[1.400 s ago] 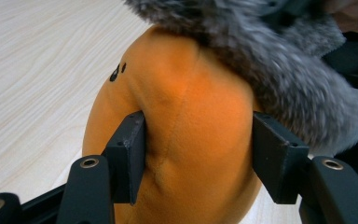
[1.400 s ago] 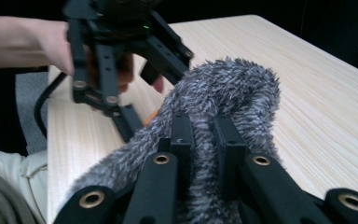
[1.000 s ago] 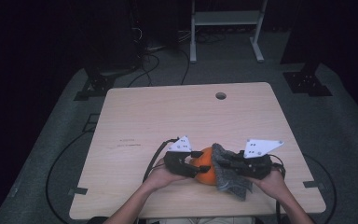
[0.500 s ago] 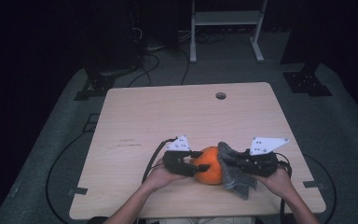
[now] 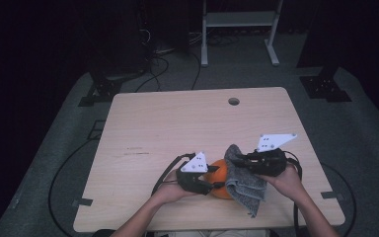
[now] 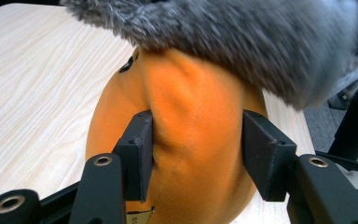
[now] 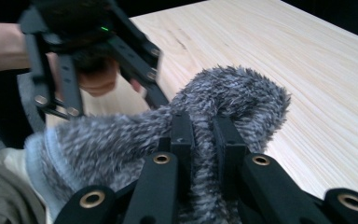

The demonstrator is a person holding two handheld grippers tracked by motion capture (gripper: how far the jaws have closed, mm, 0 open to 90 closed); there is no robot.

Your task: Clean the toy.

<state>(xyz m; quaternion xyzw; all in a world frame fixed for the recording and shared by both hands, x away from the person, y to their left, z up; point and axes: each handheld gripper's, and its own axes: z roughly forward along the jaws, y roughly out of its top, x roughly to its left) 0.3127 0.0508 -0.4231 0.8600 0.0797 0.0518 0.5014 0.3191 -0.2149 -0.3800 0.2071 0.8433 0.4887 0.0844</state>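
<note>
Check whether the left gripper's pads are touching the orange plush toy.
Touching: in the left gripper view both pads press into the orange plush toy, denting its fabric.

Orange plush toy (image 6: 191,140), mottled grey fuzzy cloth (image 7: 121,140) — pale wood-grain table (image 5: 177,123).

From up top I get a dim, soft picture: only the table (image 5: 177,128) catches light, the room around it sinks to black. No harsh shadows or glare. Left gripper view is bright and crisp on the orange toy (image 6: 186,140), though the grey cloth (image 6: 242,42) smears with motion blur. Right gripper view is blurry overall.
</note>
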